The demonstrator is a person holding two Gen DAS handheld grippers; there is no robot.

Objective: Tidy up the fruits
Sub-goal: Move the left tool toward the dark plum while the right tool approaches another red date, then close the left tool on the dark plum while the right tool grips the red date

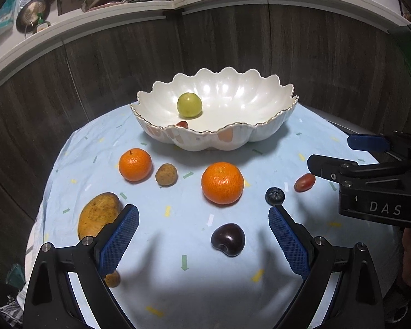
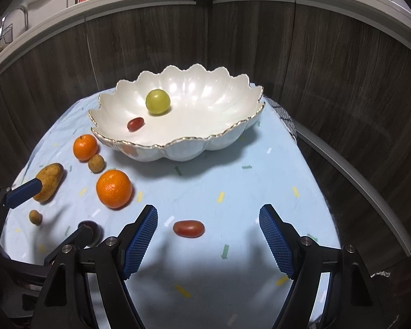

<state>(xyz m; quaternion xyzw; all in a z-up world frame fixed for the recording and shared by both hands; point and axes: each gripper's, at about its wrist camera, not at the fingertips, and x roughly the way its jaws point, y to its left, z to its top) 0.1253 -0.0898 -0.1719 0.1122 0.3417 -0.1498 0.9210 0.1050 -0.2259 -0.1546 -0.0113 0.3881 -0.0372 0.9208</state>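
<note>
- Both claws stand released with nothing between the pads: the left gripper [image 1: 204,226] hangs over the near part of the table above the dark plum [image 1: 228,239], and the right gripper [image 2: 208,226] over the small red tomato [image 2: 188,228].
- That red tomato lies alone on the blue cloth [image 2: 260,170] near the table's near edge, on the right side; the plum lies nearer the middle, with a blueberry [image 1: 274,196] just beyond it.
- My reading: the tomato is light, smooth and thin-skinned, so it may squirt out or split under a hard squeeze; taking it across its short middle looks safest. The plum is heavier, glossy and rounded, best gripped across its widest part.
- The white scalloped bowl [image 2: 178,148] stands toward the far edge and already holds a green grape [image 2: 157,101] and another red tomato [image 2: 135,124].
- Toward the left edge lie two mandarins [image 1: 222,182] [image 1: 135,164], a brown longan [image 1: 166,174] between them, a mango [image 1: 97,215] and a second longan [image 1: 113,278] by the left pad.
- Nothing blocks the tomato; the nearer mandarin sits between the plum and the bowl, and the raised scalloped rim must be cleared.
</note>
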